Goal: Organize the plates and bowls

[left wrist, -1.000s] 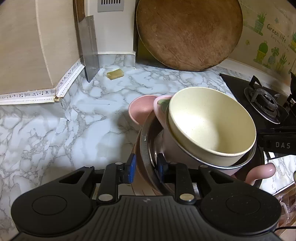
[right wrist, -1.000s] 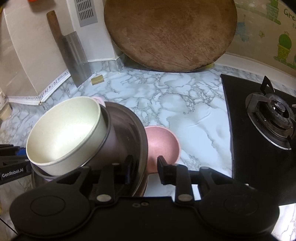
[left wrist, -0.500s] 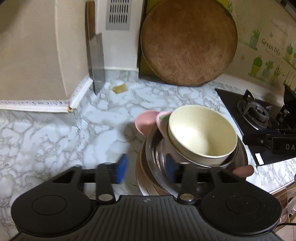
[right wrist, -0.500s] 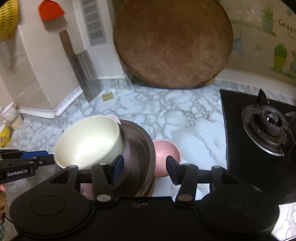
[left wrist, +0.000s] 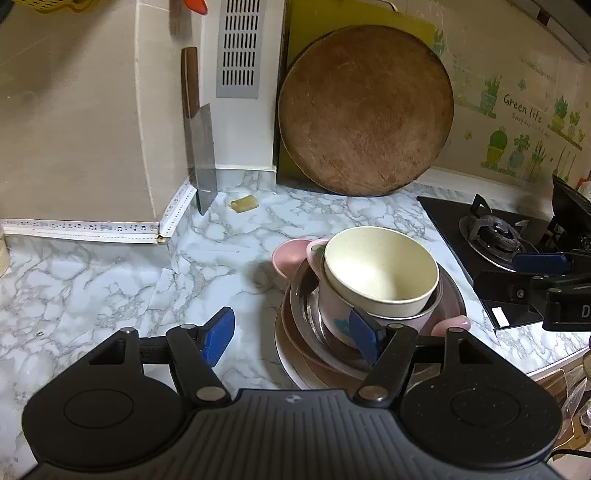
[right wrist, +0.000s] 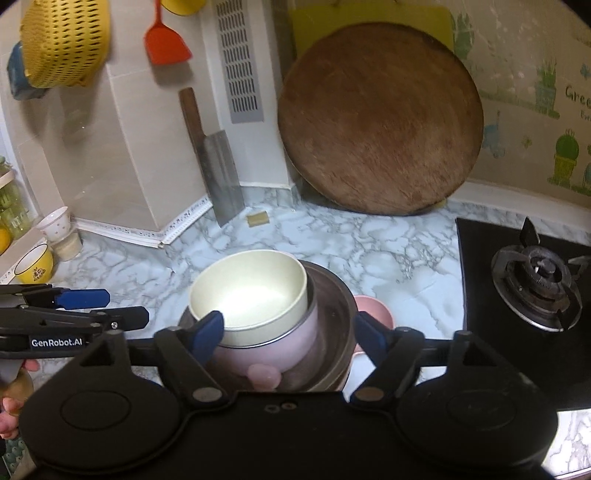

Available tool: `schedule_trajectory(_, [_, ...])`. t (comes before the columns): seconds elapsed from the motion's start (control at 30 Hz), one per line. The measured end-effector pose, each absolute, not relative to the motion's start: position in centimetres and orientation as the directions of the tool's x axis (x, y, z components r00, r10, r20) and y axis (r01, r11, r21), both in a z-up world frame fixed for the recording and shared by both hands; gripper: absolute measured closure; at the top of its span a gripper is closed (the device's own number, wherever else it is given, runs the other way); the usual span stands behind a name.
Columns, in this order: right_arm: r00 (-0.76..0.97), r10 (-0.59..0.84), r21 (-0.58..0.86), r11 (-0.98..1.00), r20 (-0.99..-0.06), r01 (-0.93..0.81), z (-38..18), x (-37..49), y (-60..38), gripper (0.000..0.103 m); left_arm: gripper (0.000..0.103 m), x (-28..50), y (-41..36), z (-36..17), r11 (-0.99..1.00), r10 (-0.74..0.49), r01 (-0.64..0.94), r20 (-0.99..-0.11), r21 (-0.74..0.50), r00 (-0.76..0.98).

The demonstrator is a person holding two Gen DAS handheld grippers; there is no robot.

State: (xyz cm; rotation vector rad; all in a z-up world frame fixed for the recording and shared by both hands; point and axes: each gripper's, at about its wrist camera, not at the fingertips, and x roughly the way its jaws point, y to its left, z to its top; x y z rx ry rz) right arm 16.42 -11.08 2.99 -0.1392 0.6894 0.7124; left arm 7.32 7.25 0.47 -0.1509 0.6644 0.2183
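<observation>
Bowls and plates sit nested in one stack (left wrist: 369, 317) on the marble counter (left wrist: 110, 288), just left of the gas hob (right wrist: 535, 295). Left gripper (left wrist: 291, 334) and right gripper (right wrist: 290, 330) hover above it, jaws opening and empty; a second ago both pinched the metal dish's rim (left wrist: 299, 295). The stacking step looks finished, so next comes withdrawing clear without nudging the tilted cream bowl (left wrist: 380, 275).

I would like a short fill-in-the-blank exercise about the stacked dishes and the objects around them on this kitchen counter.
1. The top bowl of the stack is cream, and the bowl under it is ____.
2. The cleaver leans against the ____.
3. The round wooden board stands in front of a ____ cutting board.
4. The gas burner is on the ____ side of the stack in the right wrist view.

Missing words: pink; wall; yellow; right
</observation>
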Motion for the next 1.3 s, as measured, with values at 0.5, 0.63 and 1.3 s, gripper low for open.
schedule_trajectory(0.5, [0.583,0.599,0.075,0.729,-0.549,-0.68,4.6,11.8,-11.7,0.0,0.016,3.0,5.5,1.9,0.968,0.138,-0.231,-0.558,-0.099,0.818])
schedule_trajectory(0.63, [0.587,0.6,0.079,0.733,-0.544,-0.675,4.6,11.0,-12.0,0.0,0.0,2.2,5.2,1.9,0.966,0.142,-0.236,-0.548,-0.105,0.824])
schedule_trajectory(1.3, [0.622,0.593,0.07,0.75,-0.512,-0.657,4.8,8.0,-12.9,0.0,0.0,0.1,4.7,1.5,0.949,0.144,-0.275,-0.564,-0.154,0.813])
